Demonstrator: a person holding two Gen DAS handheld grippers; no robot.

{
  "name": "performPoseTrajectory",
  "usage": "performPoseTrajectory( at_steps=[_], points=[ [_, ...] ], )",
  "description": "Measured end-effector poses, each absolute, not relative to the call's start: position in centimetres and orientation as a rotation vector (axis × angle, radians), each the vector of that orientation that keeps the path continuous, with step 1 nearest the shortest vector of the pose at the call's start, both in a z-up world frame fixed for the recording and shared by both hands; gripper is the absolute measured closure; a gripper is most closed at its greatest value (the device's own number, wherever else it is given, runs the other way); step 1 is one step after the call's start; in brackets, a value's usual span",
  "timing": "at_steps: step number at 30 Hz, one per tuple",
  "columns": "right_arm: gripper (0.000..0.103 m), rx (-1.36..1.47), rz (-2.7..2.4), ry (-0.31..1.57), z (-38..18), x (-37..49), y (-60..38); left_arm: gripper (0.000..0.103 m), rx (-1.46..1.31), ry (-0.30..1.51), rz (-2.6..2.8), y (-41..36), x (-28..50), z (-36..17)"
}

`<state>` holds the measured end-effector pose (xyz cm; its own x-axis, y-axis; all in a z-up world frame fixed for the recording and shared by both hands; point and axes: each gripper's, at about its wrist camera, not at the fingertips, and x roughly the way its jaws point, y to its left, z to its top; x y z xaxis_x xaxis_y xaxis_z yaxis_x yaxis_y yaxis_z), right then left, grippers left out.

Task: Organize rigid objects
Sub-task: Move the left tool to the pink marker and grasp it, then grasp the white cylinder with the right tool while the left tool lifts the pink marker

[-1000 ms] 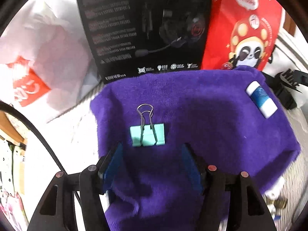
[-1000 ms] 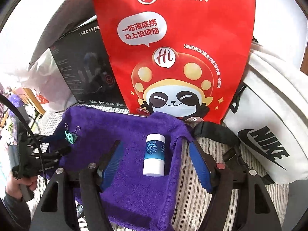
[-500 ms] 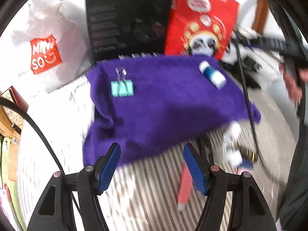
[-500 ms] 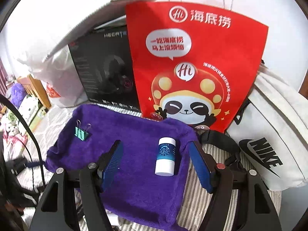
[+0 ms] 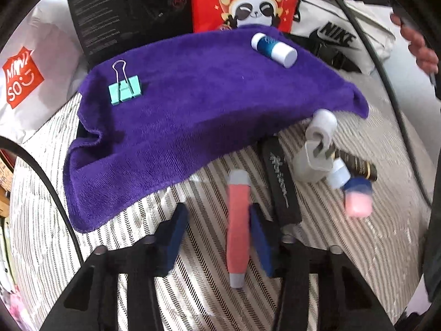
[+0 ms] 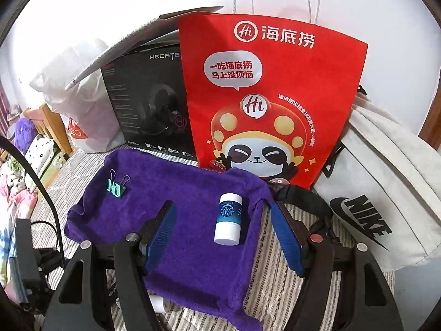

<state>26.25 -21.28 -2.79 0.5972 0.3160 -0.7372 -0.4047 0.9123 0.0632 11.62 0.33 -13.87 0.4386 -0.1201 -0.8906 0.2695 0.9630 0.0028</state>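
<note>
A purple towel [image 5: 171,127] lies on the striped bed cover, also in the right wrist view [image 6: 187,215]. On it sit a teal binder clip [image 5: 124,90] [image 6: 115,187] at the left and a blue-and-white bottle [image 5: 274,47] [image 6: 229,219] at the right. My left gripper [image 5: 217,237] is open, low over the cover in front of the towel; a pink pen-like stick [image 5: 237,226] lies between its fingers, close to the right pad. My right gripper [image 6: 224,237] is open, its fingers on either side of the bottle, above the towel.
Right of the pink stick lie a black case [image 5: 281,182], a white plug adapter [image 5: 314,160], a dark tube [image 5: 355,162] and a pink-capped item [image 5: 357,201]. Behind the towel stand a black headset box [image 6: 151,104], a red paper bag [image 6: 264,104] and a white Nike bag [image 6: 386,193].
My left gripper pulled back off the towel and swung right and down over the pink stick. My right gripper rose and backed off a little, still framing the bottle.
</note>
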Motion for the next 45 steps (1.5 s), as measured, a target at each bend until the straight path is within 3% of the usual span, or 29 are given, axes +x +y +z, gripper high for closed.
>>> performPoseTrajectory(
  at_steps=[3, 10, 14, 28, 40, 45],
  points=[
    [0.033, -0.126, 0.425, 0.830, -2.9, 26.1, -21.2, 0.076, 0.138, 1.083, -0.232, 1.0, 10.9, -13.7],
    [0.033, -0.118, 0.421, 0.831, -2.8, 26.1, -21.5, 0.077, 0.145, 1.056, -0.203, 0.7, 10.9, -13.8],
    [0.033, -0.115, 0.416, 0.830, -2.7, 26.1, -21.7, 0.088, 0.129, 1.053, -0.203, 0.7, 11.0, -13.7],
    [0.033, -0.112, 0.446, 0.833, -2.5, 23.9, -21.9, 0.088, 0.057, 1.054, -0.123, 4.1, 9.1, -13.5],
    [0.033, -0.171, 0.558, 0.895, -8.1, 15.8, -21.4, 0.088, 0.030, 1.030, -0.111, 4.1, 8.7, -13.8],
    [0.039, -0.182, 0.585, 0.932, -11.0, 14.6, -19.8, 0.088, 0.018, 1.028, -0.103, 4.6, 8.2, -13.8]
  ],
)
